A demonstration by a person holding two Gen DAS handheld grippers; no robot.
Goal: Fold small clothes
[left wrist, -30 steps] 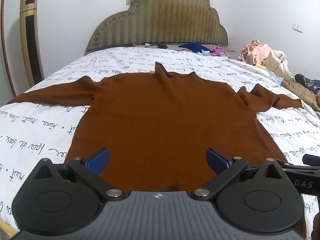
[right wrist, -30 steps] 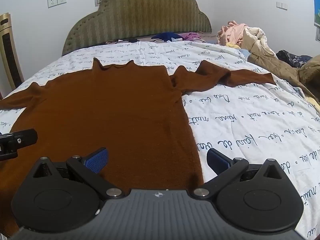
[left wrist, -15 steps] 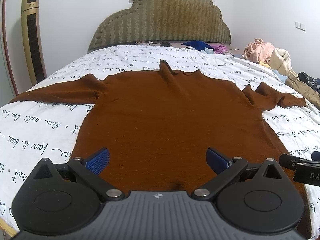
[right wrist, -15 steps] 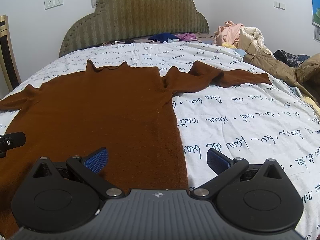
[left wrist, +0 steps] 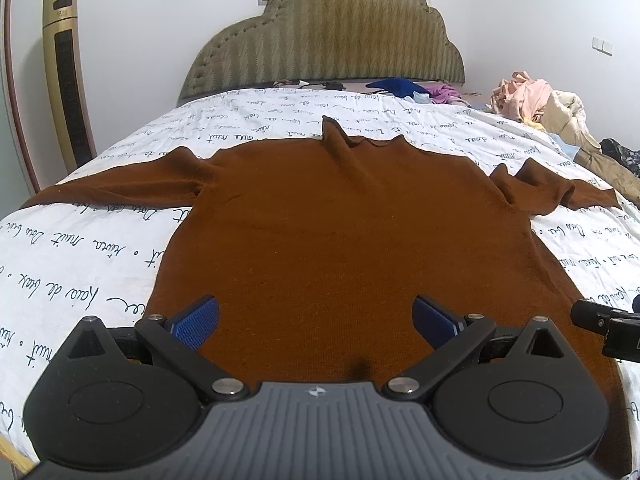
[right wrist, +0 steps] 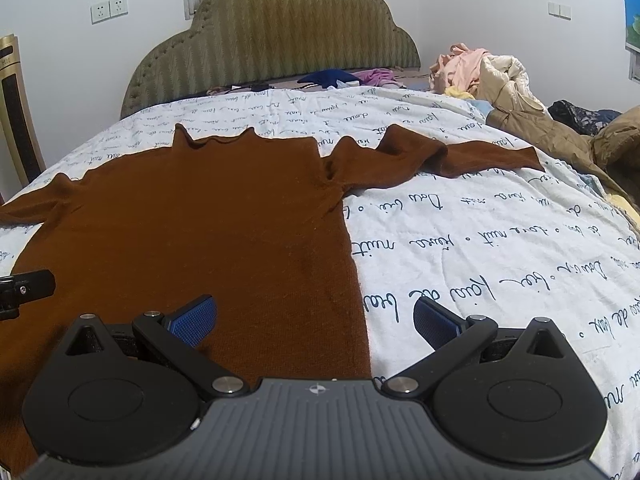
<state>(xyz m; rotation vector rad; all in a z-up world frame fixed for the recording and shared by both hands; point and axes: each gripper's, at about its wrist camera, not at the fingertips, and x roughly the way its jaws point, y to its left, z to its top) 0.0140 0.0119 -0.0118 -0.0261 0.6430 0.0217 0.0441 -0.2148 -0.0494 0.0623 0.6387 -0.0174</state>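
Observation:
A brown long-sleeved sweater [left wrist: 344, 232] lies flat on the bed, collar toward the headboard, sleeves spread to both sides. It also shows in the right wrist view [right wrist: 208, 216], with its right sleeve [right wrist: 440, 156] rumpled. My left gripper [left wrist: 316, 320] is open and empty above the sweater's lower middle. My right gripper [right wrist: 316, 318] is open and empty over the sweater's right side edge near the hem. Each gripper's tip shows at the edge of the other's view.
The bed has a white quilt with black script [right wrist: 500, 248] and a padded headboard [left wrist: 332, 44]. A pile of clothes and a tan jacket [right wrist: 520, 92] lies at the right. Blue and pink garments [left wrist: 404, 88] lie near the headboard. A gold tower unit [left wrist: 68, 92] stands at left.
Both grippers have drifted slightly, so the sweater sits a little differently in view. Both stay open and empty. The sweater has not moved.

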